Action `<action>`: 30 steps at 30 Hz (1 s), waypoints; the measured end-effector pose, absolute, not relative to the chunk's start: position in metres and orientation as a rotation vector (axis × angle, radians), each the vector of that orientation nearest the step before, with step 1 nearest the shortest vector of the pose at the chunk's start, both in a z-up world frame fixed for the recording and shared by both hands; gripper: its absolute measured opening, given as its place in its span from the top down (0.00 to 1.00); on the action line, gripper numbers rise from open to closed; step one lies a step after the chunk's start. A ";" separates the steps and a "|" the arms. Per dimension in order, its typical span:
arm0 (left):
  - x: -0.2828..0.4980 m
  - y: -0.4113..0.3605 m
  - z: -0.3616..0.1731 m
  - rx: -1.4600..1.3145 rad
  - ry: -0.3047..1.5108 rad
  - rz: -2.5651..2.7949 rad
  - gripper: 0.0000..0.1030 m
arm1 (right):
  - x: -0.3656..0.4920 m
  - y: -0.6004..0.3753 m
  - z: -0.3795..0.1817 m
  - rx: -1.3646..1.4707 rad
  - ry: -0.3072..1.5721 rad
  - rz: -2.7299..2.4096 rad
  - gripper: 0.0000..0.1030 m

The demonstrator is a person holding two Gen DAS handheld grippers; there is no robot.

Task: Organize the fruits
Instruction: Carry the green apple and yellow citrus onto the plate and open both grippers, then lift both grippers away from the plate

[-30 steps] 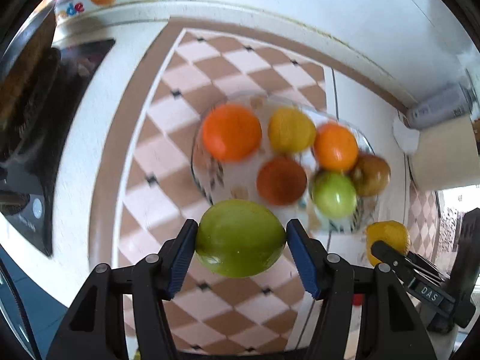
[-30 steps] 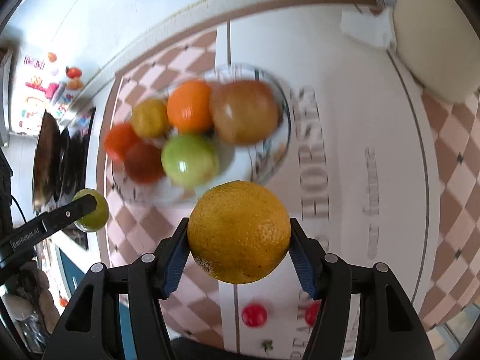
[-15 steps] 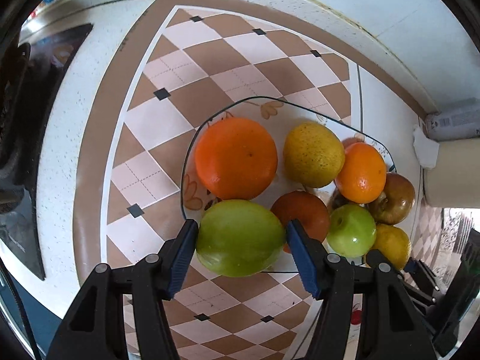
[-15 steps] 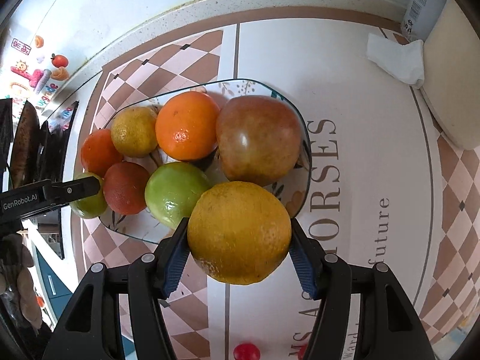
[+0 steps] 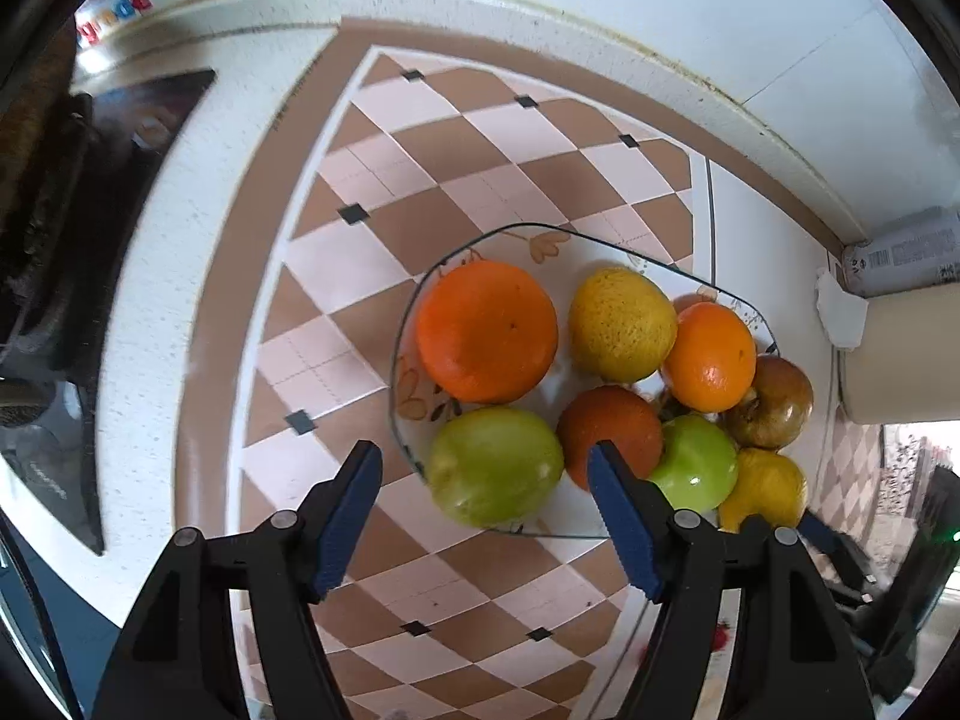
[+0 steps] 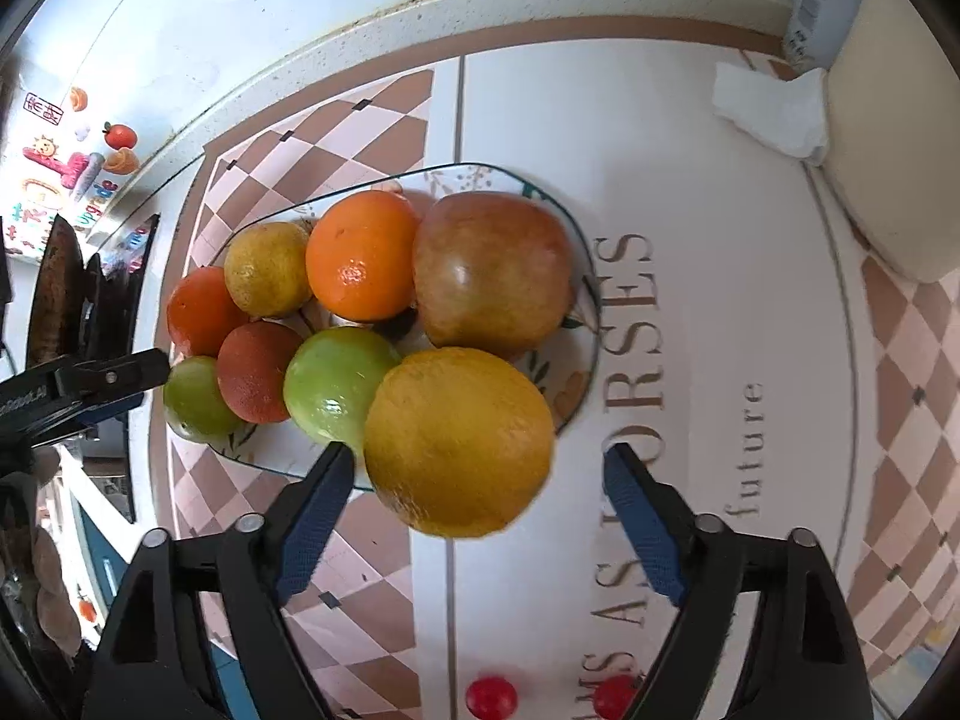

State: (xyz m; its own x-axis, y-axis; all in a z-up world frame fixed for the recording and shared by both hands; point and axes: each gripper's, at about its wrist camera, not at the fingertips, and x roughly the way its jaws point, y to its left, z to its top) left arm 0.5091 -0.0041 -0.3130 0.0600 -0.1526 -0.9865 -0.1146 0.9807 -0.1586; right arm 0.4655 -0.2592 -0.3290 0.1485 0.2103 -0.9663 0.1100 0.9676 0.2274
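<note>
A glass plate (image 5: pixel 414 312) (image 6: pixel 585 300) on the checked counter holds several fruits. My left gripper (image 5: pixel 483 468) is open; the large green fruit (image 5: pixel 497 466) lies on the plate's near-left edge between its blue pads, untouched. It shows in the right wrist view (image 6: pixel 195 399) too. My right gripper (image 6: pixel 474 468) is open; the yellow-orange citrus (image 6: pixel 459 441) sits at the plate's near edge between its spread pads, also seen in the left view (image 5: pixel 765 489). Other fruits include an orange (image 5: pixel 486 330), a green apple (image 6: pixel 339 384) and a brownish apple (image 6: pixel 492 276).
A dark stove (image 5: pixel 66 252) lies at the left. A white paper roll (image 5: pixel 900 354) and a crumpled tissue (image 6: pixel 774 111) sit at the right by the wall. The mat has printed letters (image 6: pixel 630 324). Two small red items (image 6: pixel 492 697) lie near the front edge.
Both grippers have opened and let go of their fruits: the green fruit and the yellow-orange citrus now rest on the plate's near edge. Both grippers have drawn back slightly.
</note>
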 end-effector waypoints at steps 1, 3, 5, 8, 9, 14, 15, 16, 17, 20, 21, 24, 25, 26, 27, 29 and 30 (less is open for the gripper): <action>0.504 -0.005 -0.310 -0.199 1.504 -0.025 0.29 | 0.462 -0.258 -0.325 0.239 1.423 0.055 0.09; 0.495 -0.008 -0.306 -0.158 1.490 -0.018 0.06 | 0.457 -0.257 -0.319 0.196 1.413 0.032 0.09; 0.483 -0.012 -0.301 -0.107 1.467 -0.009 0.06 | 0.451 -0.255 -0.312 0.162 1.399 0.015 0.09; 0.469 -0.018 -0.295 -0.073 1.448 -0.007 0.06 | 0.442 -0.252 -0.300 0.127 1.377 -0.001 0.09; 0.463 -0.019 -0.291 -0.066 1.436 -0.008 0.06 | 0.440 -0.252 -0.297 0.125 1.373 -0.001 0.09; 0.443 -0.030 -0.273 -0.016 1.379 -0.013 0.06 | 0.422 -0.248 -0.272 0.113 1.332 -0.009 0.09; 0.438 -0.031 -0.268 -0.010 1.367 -0.018 0.06 | 0.419 -0.248 -0.267 0.110 1.324 -0.012 0.09; 0.435 -0.032 -0.264 -0.006 1.356 -0.019 0.06 | 0.414 -0.248 -0.260 0.111 1.310 -0.017 0.09; 0.432 -0.033 -0.259 -0.002 1.343 -0.023 0.06 | 0.410 -0.247 -0.254 0.108 1.298 -0.020 0.09; 0.418 -0.037 -0.241 0.017 1.291 -0.027 0.06 | 0.398 -0.246 -0.237 0.106 1.265 -0.028 0.09; 0.413 -0.038 -0.236 0.019 1.276 -0.033 0.06 | 0.395 -0.245 -0.233 0.109 1.258 -0.026 0.09; 0.402 -0.040 -0.221 0.020 1.246 -0.046 0.06 | 0.380 -0.242 -0.212 0.109 1.223 -0.023 0.09; 0.398 -0.040 -0.217 0.020 1.240 -0.052 0.06 | 0.376 -0.241 -0.206 0.109 1.212 -0.020 0.09; 0.395 -0.041 -0.213 0.018 1.233 -0.058 0.06 | 0.371 -0.240 -0.198 0.107 1.199 -0.019 0.09; 0.390 -0.042 -0.207 0.015 1.223 -0.067 0.06 | 0.367 -0.239 -0.192 0.108 1.190 -0.016 0.09; 0.383 -0.044 -0.196 0.017 1.204 -0.075 0.06 | 0.357 -0.237 -0.177 0.107 1.166 -0.007 0.09; 0.379 -0.045 -0.190 0.015 1.193 -0.080 0.06 | 0.353 -0.236 -0.170 0.104 1.155 -0.005 0.09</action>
